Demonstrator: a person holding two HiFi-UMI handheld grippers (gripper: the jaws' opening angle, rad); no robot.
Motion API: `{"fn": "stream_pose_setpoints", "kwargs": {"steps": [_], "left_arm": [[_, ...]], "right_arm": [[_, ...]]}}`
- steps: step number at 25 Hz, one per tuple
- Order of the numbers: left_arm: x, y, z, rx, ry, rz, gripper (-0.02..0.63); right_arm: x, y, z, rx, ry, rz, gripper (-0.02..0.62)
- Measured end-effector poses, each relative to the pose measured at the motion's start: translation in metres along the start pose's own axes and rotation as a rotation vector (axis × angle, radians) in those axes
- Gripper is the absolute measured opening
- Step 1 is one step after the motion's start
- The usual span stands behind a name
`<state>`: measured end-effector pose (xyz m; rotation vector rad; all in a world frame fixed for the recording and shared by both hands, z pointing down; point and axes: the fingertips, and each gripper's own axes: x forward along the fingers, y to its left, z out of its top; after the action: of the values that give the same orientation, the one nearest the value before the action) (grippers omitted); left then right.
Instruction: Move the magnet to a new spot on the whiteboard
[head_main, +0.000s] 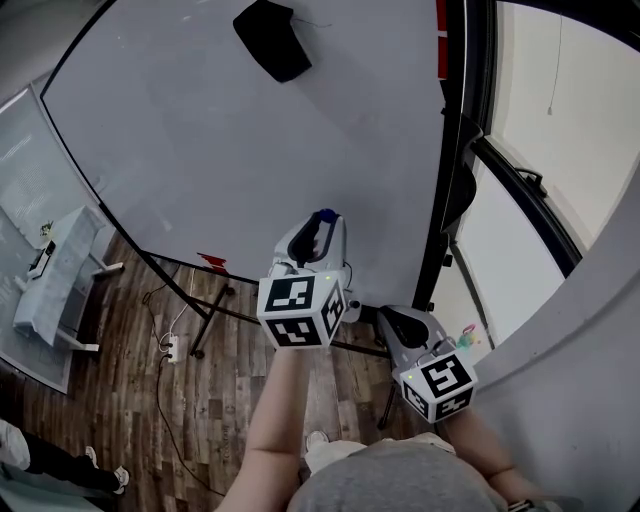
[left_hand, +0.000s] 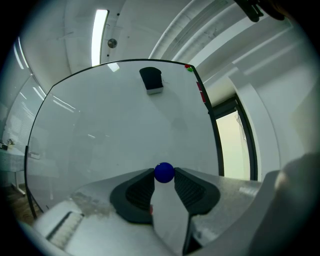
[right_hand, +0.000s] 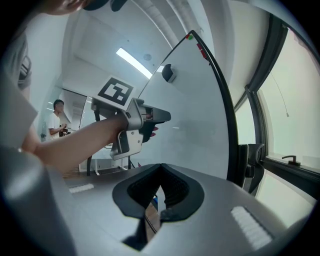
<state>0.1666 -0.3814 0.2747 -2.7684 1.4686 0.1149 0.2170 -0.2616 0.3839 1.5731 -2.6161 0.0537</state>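
Observation:
A small blue ball magnet (left_hand: 164, 172) sits pinched between the fingertips of my left gripper (left_hand: 164, 175), which is shut on it. In the head view the magnet (head_main: 325, 215) is at the tip of the left gripper (head_main: 322, 224), right at the lower middle of the whiteboard (head_main: 230, 140); I cannot tell whether it touches the board. My right gripper (head_main: 398, 322) hangs lower right, off the board's bottom edge. Its jaws meet at the tips, with nothing between them (right_hand: 159, 172). The right gripper view shows the left gripper (right_hand: 161, 116) pointing at the whiteboard (right_hand: 200, 110).
A black eraser (head_main: 272, 38) sticks near the board's top. Red pieces (head_main: 441, 40) line its right edge and a red piece (head_main: 212, 261) its bottom edge. A dark window frame (head_main: 500, 165) stands right. Below are stand legs, a power strip (head_main: 170, 347) and a person (right_hand: 57, 122).

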Motion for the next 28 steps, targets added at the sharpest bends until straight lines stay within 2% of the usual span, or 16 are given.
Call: {"fn": "stream_pose_setpoints", "kwargs": {"steps": [28], "left_arm": [[0.057,-0.022,-0.020,0.015,0.050,0.037,0.133]], "right_arm": [[-0.012,-0.038,-0.013,0.020,0.008,0.035,-0.002]]}}
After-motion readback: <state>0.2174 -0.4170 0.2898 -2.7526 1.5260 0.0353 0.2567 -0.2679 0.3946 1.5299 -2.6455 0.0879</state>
